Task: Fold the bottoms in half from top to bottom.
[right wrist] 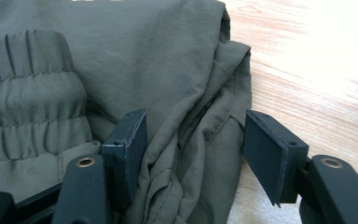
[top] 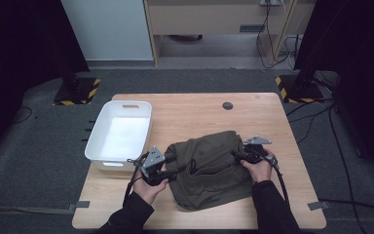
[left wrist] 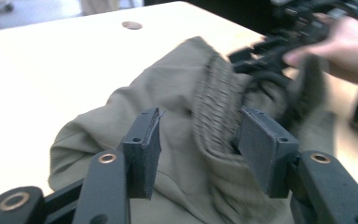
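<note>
An olive-green garment lies bunched on the wooden surface, just right of a white bin. The left tongs and right tongs both gape wide over its folds, gripping nothing.

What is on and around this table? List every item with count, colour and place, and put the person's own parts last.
Garment: one, olive green, crumpled with an elastic waistband, near middle of table.
Bin: one, white plastic, on the table's left side.
Table: one, light wood, with a round dark grommet near the far edge.
Striped bases: two, black and yellow, on the floor beyond the table's far corners.
Left gripper: one, black, jaws open around the garment's waistband.
Right gripper: one, black, jaws open around a garment fold.
Hands: two, holding the grippers.
</note>
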### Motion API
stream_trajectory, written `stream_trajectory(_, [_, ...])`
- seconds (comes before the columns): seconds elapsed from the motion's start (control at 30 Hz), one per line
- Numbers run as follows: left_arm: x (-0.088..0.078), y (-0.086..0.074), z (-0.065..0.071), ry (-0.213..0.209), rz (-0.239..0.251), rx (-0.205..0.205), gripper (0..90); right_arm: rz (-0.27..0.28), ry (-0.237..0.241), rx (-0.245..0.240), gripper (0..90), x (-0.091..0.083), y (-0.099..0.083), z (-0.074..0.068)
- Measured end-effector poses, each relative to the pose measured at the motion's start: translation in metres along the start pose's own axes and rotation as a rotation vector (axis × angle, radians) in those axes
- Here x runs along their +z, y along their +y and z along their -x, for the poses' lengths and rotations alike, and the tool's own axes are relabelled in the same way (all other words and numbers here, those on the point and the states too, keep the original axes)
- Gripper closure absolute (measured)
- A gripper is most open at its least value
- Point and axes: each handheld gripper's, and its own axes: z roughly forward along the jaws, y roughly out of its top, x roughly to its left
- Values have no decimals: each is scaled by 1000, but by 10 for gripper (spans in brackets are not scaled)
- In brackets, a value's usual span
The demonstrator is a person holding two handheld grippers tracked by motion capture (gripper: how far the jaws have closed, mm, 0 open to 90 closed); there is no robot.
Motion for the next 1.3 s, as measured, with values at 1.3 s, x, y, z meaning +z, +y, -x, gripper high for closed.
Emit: stream_trajectory(1.3, [40,-16,68,-270,-161,160,667,8,31,32,394,-1,-1,1])
